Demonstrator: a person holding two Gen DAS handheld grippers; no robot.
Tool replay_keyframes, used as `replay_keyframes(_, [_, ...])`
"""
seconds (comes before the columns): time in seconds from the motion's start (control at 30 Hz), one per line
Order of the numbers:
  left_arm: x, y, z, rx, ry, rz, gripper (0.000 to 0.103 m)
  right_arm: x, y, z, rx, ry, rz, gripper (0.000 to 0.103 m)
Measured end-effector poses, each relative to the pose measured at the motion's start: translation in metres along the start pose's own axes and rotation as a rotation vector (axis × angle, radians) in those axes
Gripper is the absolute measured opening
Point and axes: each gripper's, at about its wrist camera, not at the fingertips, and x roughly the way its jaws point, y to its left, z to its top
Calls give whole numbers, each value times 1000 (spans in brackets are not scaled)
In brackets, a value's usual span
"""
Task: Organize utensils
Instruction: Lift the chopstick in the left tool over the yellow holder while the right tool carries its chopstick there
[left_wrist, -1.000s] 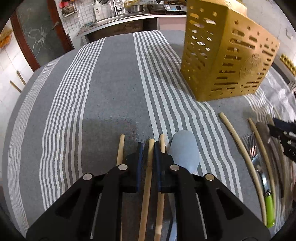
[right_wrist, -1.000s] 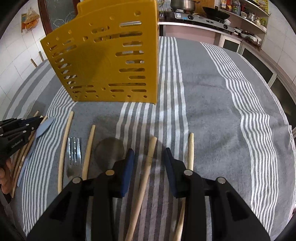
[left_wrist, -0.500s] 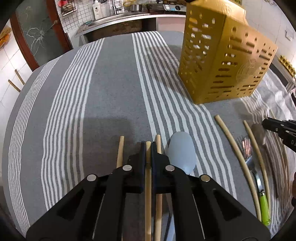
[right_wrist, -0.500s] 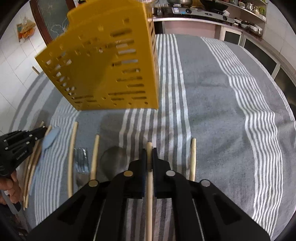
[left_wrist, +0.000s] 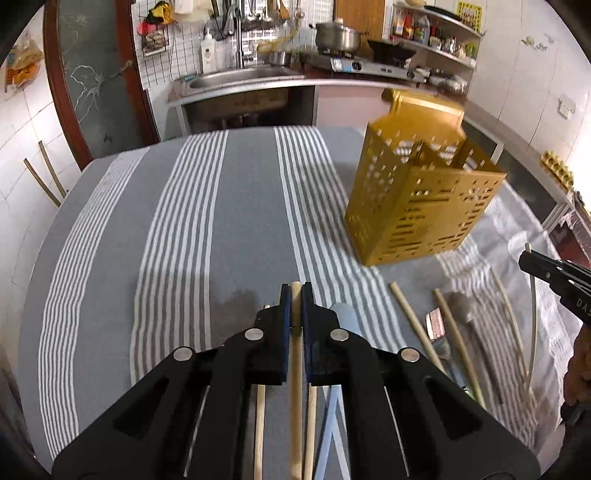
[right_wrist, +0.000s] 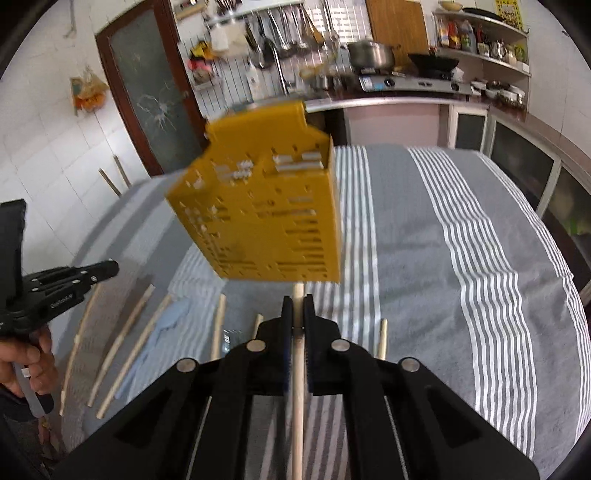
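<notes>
Gripping: left gripper (left_wrist: 296, 295) has its blue-padded jaws clamped on a pale wooden chopstick (left_wrist: 295, 387), tip poking out past the pads.
Right side: right gripper (right_wrist: 298, 306) pinches a second light wooden chopstick (right_wrist: 297, 406) the same way.
Holder: perforated yellow plastic utensil caddy (left_wrist: 417, 199) stands on the grey-and-white striped tablecloth (left_wrist: 184, 229), ahead of both grippers.
On the cloth: more wooden chopsticks (right_wrist: 122, 332), a pale blue spoon (right_wrist: 162, 325) and a metal fork (left_wrist: 436, 328) lie near the caddy's base.
Hand: person's fingers (right_wrist: 33, 365) wrap the left gripper's handle.
</notes>
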Motion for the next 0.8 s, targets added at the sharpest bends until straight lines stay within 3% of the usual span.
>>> replay_keyframes(0.27, [-34, 2, 6, -44, -99, -19, 5, -25, 9, 3, -24, -85, 11, 6])
replay_keyframes(0.53, [-39, -1, 5, -26, -100, 0, 5, -39, 12, 3, -42, -132, 14, 6])
replay_keyframes(0.8, [-65, -5, 8, -14, -168, 23, 5, -52, 9, 8, -50, -182, 5, 6])
